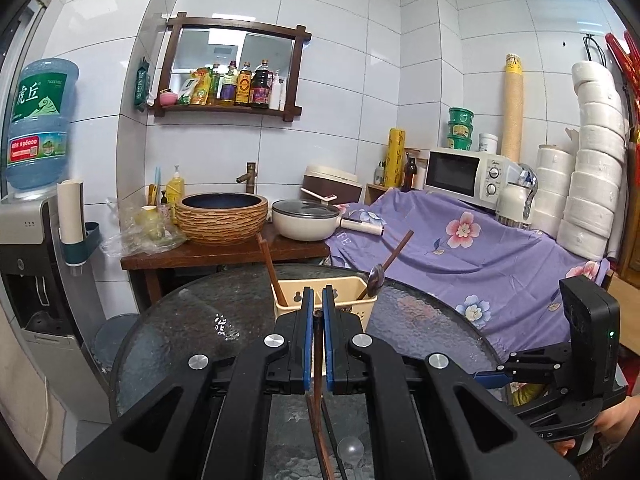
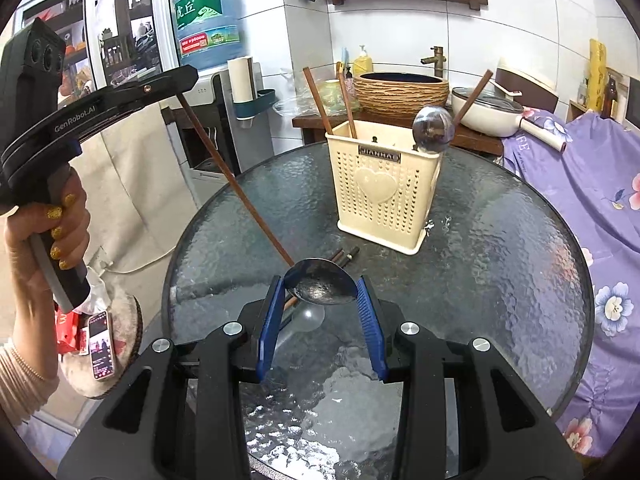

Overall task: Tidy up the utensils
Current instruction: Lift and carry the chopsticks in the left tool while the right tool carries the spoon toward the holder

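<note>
Left gripper (image 1: pixel 317 300) clamped tight on a single brown chopstick (image 1: pixel 317 364), blue pads pressed flat against its upper end, the rest of the stick slanting down and away beneath the jaws toward the glass table (image 1: pixel 192 320). From the right wrist view, same chopstick (image 2: pixel 236 184) hanging diagonally from the raised left gripper, lower tip down near the metal spoon (image 2: pixel 322 288).

Right gripper (image 2: pixel 320 292) partly open, closed on the bowl of that metal spoon, one blue finger (image 2: pixel 270 320) at each side of the bowl's rim, hollow side facing up. Handle of the spoon hidden; cannot tell which way it runs.

Just beyond the right gripper's fingertips, on the glass, a pair of dark chopsticks (image 2: pixel 346 255), mostly hidden behind the spoon bowl. Directly under the jaws, a clear plastic spoon (image 2: pixel 310 316) lying on the table; seen too below the left gripper (image 1: pixel 350 449).

Further ahead of both grippers, well apart from the fingertips, a cream perforated utensil holder (image 2: pixel 386 188) standing upright on the table. Inside it, two brown chopsticks (image 2: pixel 320 98) leaning left, and a ladle (image 2: pixel 434 124) with a wooden handle propped at the right corner, its round bowl outside the rim. In the left wrist view, holder (image 1: pixel 324 296) partly hidden behind the closed fingertips.

A person's left hand (image 2: pixel 60 216) wrapped round the left gripper's handle.
</note>
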`<state>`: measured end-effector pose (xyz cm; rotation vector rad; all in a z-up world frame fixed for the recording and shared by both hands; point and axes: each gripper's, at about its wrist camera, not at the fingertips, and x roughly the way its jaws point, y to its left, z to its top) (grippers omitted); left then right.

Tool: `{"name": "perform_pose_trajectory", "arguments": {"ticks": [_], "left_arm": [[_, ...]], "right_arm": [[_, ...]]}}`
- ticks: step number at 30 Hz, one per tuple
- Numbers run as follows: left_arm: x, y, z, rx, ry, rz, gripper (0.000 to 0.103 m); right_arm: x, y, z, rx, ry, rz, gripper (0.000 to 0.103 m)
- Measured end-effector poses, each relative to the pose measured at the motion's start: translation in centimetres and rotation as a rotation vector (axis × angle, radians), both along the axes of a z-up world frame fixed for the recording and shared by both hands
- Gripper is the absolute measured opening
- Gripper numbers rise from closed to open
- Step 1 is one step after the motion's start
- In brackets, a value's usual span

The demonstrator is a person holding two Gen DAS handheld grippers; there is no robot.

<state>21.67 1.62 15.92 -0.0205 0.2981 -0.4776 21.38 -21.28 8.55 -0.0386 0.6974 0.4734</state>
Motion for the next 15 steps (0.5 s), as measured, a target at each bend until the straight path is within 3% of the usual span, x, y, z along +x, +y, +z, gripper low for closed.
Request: {"name": "perform_pose_trajectory", "arguments": {"ticks": [8, 15], "left_arm": [[1.7, -0.2, 4.5, -0.038, -0.003, -0.033, 0.004], [2.1, -0.5, 10.6, -0.047, -0.115, 0.001, 0.004]], "right_arm": [[2.3, -0.4, 4.7, 0.028, -0.024, 0.007, 0.038], [5.1, -0.6, 11.1, 0.044, -0.079, -0.005, 0.038]]}}
